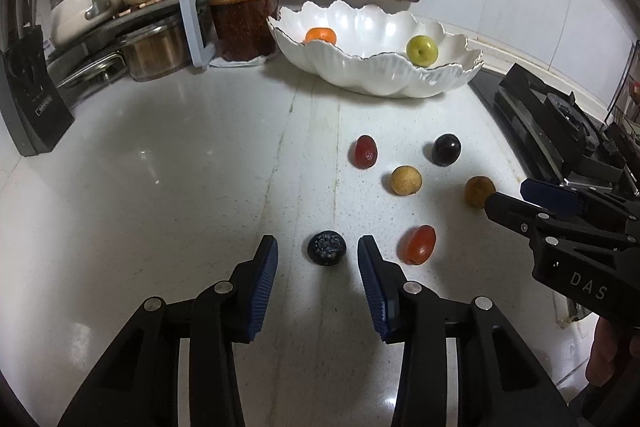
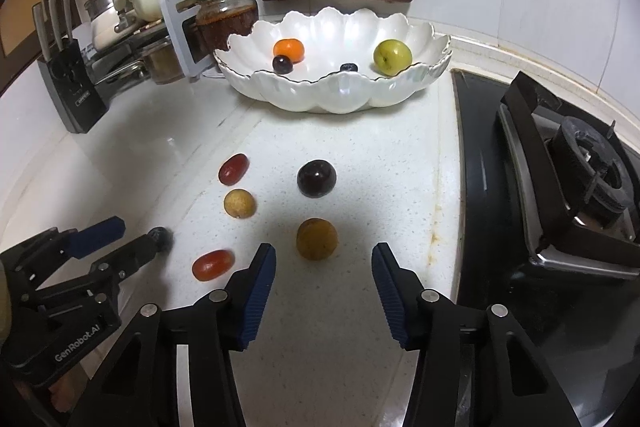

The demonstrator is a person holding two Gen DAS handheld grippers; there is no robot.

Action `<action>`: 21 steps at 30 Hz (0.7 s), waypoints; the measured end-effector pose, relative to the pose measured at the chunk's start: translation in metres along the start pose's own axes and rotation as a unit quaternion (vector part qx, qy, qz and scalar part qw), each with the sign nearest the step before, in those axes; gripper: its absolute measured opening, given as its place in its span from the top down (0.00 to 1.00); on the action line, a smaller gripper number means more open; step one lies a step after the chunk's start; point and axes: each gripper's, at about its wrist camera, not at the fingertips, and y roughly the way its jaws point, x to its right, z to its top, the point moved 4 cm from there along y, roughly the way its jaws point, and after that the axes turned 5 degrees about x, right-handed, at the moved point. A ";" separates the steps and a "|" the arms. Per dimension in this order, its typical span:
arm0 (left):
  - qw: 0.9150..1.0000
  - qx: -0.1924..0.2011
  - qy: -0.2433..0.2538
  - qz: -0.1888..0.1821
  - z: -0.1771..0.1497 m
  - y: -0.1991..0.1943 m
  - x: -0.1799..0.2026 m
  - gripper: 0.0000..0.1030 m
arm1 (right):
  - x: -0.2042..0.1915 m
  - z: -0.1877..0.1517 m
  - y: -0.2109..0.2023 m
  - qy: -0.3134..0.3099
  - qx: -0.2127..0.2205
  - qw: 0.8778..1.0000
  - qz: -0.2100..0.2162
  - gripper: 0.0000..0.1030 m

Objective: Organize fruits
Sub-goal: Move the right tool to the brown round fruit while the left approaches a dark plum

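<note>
Both claws open: our left claw straddles the dark wrinkled blueberry, right claw the brown round longan, both before the scalloped white bowl. Risk: round fruit rolls from off-centre pads.

The pale surface lies bare left of the scattered fruit. The scalloped bowl and the jar close the back, and the stove walls the right. Gaps between the fruit look narrow, probably finger-wide.
</note>
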 end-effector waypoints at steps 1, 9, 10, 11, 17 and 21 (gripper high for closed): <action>1.000 -0.001 0.000 -0.001 0.000 0.001 0.000 0.61 | 0.000 0.000 0.002 0.000 -0.002 1.000 0.001 0.52; 1.000 -0.017 0.001 -0.006 -0.002 0.014 0.000 0.67 | 0.001 0.001 0.014 0.003 -0.009 1.000 0.003 0.57; 1.000 -0.018 0.001 -0.007 -0.002 0.015 0.000 0.68 | 0.001 0.002 0.015 0.003 -0.010 1.000 0.005 0.57; 1.000 -0.020 0.001 -0.007 -0.002 0.016 0.000 0.69 | 0.001 0.002 0.016 0.003 -0.010 1.000 0.004 0.58; 1.000 -0.027 0.002 -0.013 -0.004 0.020 0.000 0.73 | -0.001 0.003 0.024 0.002 -0.015 1.000 0.010 0.64; 1.000 -0.027 0.007 -0.015 -0.003 0.020 0.002 0.77 | 0.000 0.003 0.027 -0.001 -0.019 1.000 0.010 0.70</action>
